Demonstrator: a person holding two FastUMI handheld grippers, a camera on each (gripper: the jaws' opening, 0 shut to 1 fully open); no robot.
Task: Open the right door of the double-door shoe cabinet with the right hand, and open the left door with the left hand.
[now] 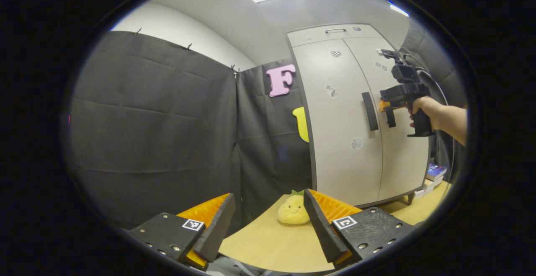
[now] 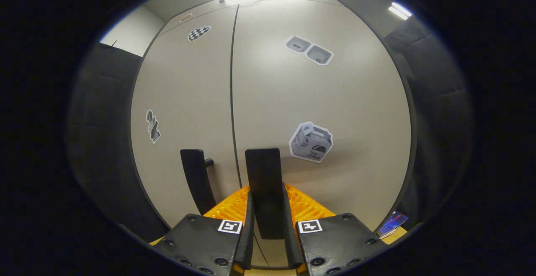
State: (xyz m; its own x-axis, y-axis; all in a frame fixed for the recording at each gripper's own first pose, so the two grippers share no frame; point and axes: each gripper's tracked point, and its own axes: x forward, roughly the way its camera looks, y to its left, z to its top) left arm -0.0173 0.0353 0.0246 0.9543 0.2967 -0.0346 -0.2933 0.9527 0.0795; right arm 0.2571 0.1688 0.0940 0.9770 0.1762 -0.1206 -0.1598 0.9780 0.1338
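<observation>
While the left gripper [image 1: 268, 221] is held wide open with nothing between its fingers, well back from the shoe cabinet [image 1: 356, 117], the cabinet is seen in the left gripper view standing upright at the far right end of the worktop [image 1: 268, 246], both doors shut. A yellow plush toy [image 1: 293, 210] is seen near the worktop's far edge, just left of the cabinet's base. The left door handle [image 1: 369, 111], a dark bar with its long axis vertical, is untouched. Just to its right, the right gripper [image 1: 387, 106] is held by a hand [image 1: 423, 108] at the right door handle [image 2: 264, 184]. In the right gripper view, the gripper's fingers are closed on that vertical handle, one pressed to each side. Stickers on the doors are seen more clearly there, and books [image 1: 433, 175] beside the cabinet's right foot.
</observation>
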